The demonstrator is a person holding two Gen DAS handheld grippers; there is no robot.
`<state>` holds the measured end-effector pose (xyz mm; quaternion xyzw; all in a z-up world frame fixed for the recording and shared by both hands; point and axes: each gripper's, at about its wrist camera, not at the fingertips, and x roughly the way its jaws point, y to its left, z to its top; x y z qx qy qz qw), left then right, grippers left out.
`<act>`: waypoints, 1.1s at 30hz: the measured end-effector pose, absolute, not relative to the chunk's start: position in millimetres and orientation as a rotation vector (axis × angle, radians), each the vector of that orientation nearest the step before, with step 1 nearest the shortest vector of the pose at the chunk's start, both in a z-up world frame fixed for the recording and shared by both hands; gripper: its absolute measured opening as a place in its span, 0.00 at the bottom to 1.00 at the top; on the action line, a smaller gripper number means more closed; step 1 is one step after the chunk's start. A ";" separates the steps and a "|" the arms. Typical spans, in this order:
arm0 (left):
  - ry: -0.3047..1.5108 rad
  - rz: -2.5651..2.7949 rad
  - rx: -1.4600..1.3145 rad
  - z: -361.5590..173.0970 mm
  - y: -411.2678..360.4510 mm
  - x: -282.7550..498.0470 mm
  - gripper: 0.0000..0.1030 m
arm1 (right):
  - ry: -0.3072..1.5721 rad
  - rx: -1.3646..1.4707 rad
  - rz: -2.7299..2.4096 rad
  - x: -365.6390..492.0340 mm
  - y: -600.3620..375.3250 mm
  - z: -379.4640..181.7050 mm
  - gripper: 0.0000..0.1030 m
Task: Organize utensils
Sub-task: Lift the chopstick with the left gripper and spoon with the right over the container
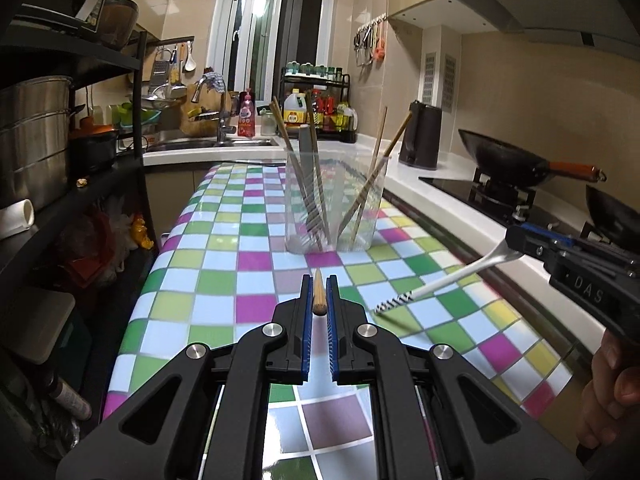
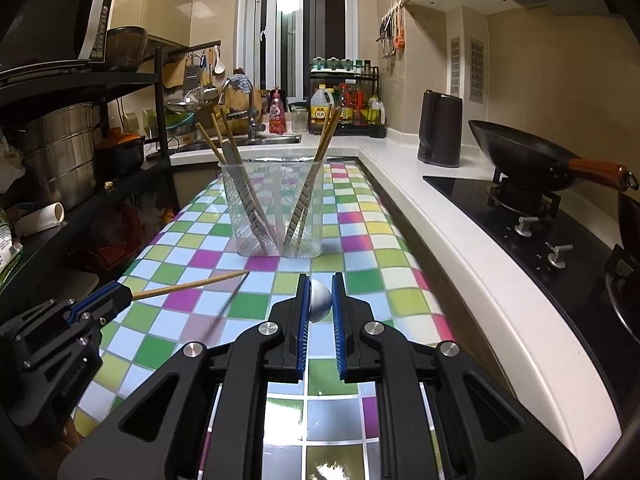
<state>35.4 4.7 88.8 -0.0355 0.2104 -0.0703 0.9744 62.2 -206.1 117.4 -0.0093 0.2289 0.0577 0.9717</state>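
A clear plastic cup (image 1: pixel 335 204) (image 2: pixel 275 208) stands on the chequered table and holds several wooden chopsticks and a grey utensil. My left gripper (image 1: pixel 319 294) is shut on a wooden chopstick (image 1: pixel 318 292), which points forward toward the cup; it also shows in the right wrist view (image 2: pixel 192 283). My right gripper (image 2: pixel 321 300) is shut on a metal utensil with a striped end (image 1: pixel 444 280); its rounded end (image 2: pixel 320 300) sits between the pads. Both grippers are held above the table, short of the cup.
The chequered table (image 1: pixel 224 264) (image 2: pixel 360 240) runs forward to a sink counter. A black shelf rack with pots (image 1: pixel 36 136) is on the left. A white counter with a kettle (image 2: pixel 439 128), wok (image 2: pixel 532 160) and hob lies right.
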 end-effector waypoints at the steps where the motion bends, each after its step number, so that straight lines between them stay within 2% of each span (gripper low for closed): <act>1: 0.425 -0.152 -0.080 92.0 5.7 37.1 0.06 | 0.459 -0.020 0.116 63.0 -206.2 120.1 0.11; 18: 0.429 -0.236 -0.110 156.5 16.9 84.5 0.06 | 0.373 -0.083 0.160 90.5 -197.8 174.8 0.11; 27: 0.481 -0.308 -0.112 219.9 14.7 132.4 0.06 | 0.378 -0.141 0.191 126.3 -191.0 218.2 0.11; 33: 0.413 -0.300 -0.093 280.1 11.5 167.4 0.06 | 0.364 -0.208 0.208 162.4 -179.8 274.1 0.11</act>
